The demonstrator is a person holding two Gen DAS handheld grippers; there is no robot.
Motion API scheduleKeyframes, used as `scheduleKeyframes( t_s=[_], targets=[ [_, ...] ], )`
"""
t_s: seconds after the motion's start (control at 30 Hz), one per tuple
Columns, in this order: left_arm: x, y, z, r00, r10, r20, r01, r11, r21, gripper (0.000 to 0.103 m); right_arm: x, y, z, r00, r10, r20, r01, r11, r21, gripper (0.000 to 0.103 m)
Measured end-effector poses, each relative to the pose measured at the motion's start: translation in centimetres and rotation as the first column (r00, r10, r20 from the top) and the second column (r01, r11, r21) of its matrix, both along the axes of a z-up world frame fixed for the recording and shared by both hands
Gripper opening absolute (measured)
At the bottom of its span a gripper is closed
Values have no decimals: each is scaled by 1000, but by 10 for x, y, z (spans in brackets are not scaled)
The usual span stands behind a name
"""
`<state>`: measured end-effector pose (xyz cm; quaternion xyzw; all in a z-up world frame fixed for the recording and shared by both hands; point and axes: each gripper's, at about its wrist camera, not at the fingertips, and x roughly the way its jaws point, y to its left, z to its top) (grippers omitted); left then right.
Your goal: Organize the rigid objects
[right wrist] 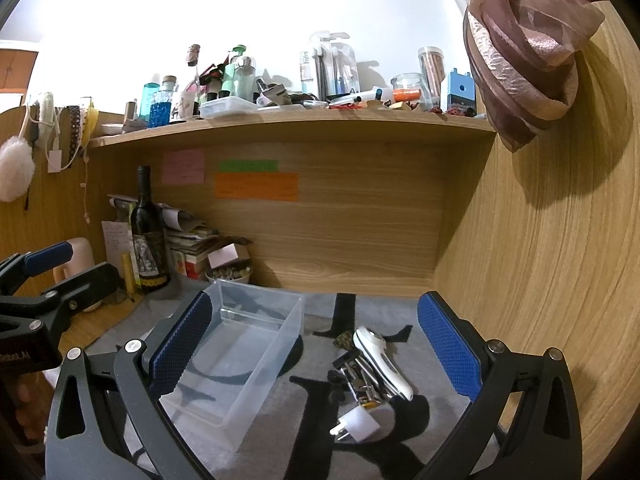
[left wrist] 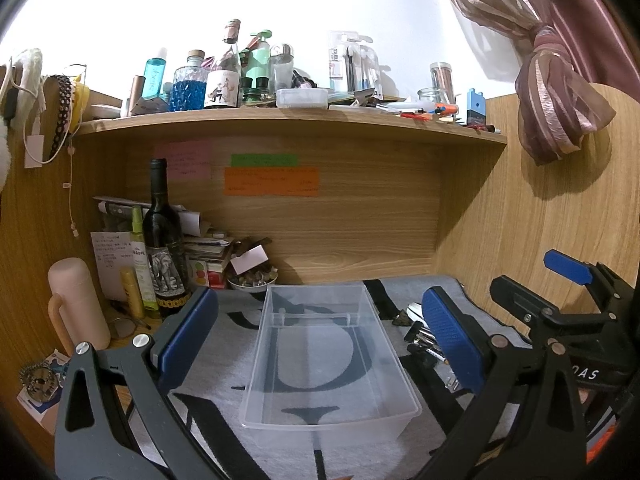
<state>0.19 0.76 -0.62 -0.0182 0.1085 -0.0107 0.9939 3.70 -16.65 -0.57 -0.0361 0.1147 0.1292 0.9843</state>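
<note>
An empty clear plastic bin (left wrist: 362, 394) (right wrist: 248, 384) stands on a grey printed mat (right wrist: 432, 432). My left gripper (left wrist: 320, 336) hangs open above the bin, its pads either side of it. Right of the bin lies a small pile: a white handheld device (right wrist: 382, 354), dark clips and keys (right wrist: 356, 380), a white plug adapter (right wrist: 360, 424) and a brown speckled piece (right wrist: 344, 338). My right gripper (right wrist: 316, 348) is open above this pile with nothing in it. In the left wrist view the pile (left wrist: 420, 340) is partly hidden by my finger, and the right gripper (left wrist: 520, 292) appears at the right.
A dark wine bottle (left wrist: 162, 248), a pink flask (left wrist: 76, 304), small bottles, stacked papers and a bowl of stones (left wrist: 252, 280) crowd the back left. The shelf (left wrist: 288, 120) above is packed with bottles and jars. A wooden side panel (right wrist: 540, 280) and knotted curtain (right wrist: 520, 64) close the right.
</note>
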Motion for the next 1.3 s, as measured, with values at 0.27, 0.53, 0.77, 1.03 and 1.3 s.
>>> scheduleKeyframes(
  t_s=[0.27, 0.53, 0.77, 1.03, 1.3],
  targets=[
    [16, 9, -1, 998, -49, -46, 48, 999, -26, 103, 13, -1, -4, 999, 22, -48, -21, 1000, 11, 103],
    [62, 31, -15, 973, -87, -213, 77, 996, -53, 84, 39, -3, -13, 992, 9, -129, -9, 1000, 3, 103],
    [108, 58, -37, 928, -74, -366, 65, 997, -36, 60, 80, -20, -18, 970, -40, -239, 42, 999, 3, 94],
    [159, 79, -69, 814, -120, -568, 94, 993, -75, 31, 124, -42, -31, 919, -147, -367, 150, 988, -20, 71],
    [178, 84, -88, 738, -167, -654, 139, 986, -95, 18, 177, -45, -72, 826, -175, -536, 145, 984, -99, 54]
  ],
)
